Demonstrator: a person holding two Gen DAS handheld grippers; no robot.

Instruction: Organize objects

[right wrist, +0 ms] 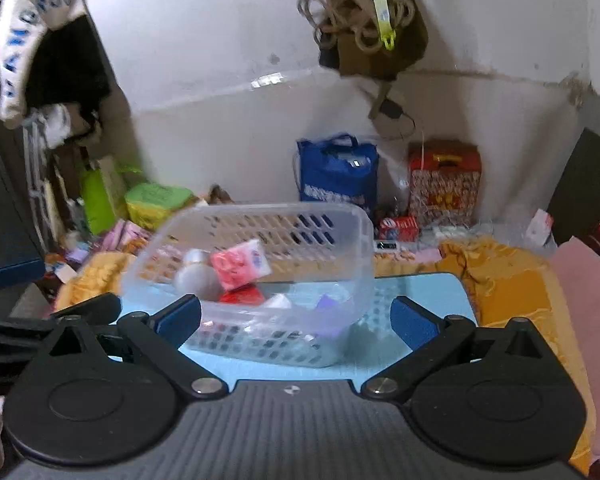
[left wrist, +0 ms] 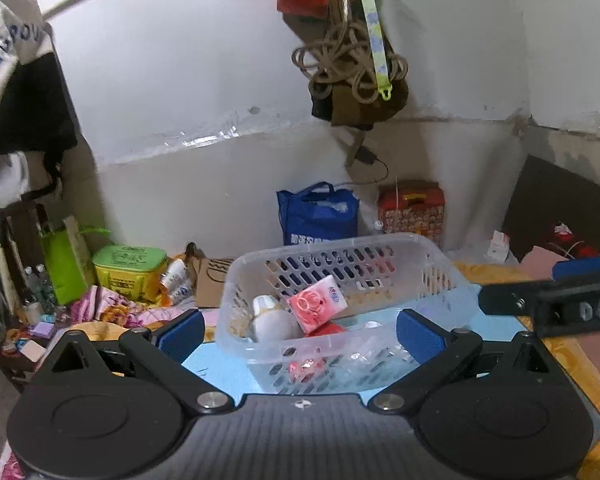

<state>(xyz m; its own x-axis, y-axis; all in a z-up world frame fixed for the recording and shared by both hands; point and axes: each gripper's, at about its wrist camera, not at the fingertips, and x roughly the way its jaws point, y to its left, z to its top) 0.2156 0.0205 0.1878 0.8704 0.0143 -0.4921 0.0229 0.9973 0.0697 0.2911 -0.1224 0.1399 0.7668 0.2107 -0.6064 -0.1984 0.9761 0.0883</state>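
Both the left claw [left wrist: 300,330] and the right claw [right wrist: 296,316] are being held wide open and empty before the clear basket [left wrist: 440,276], where a pink tissue pack [left wrist: 318,302] and white bottle [left wrist: 270,318] are being kept on the blue surface [left wrist: 220,368].

Legible markings are few. The white cloth [left wrist: 8,52] hanging at upper left carries blue capitals — "N GROU" can be made out in the left wrist view; the rest is folded or cut off. The black bar [left wrist: 560,304] entering from the right edge of that view bears raised letters "DAS", cut off by the frame. Print on the pink packet [left wrist: 318,303], the blue bag [left wrist: 318,216] and the green tub [left wrist: 130,268] is too blurred to read.
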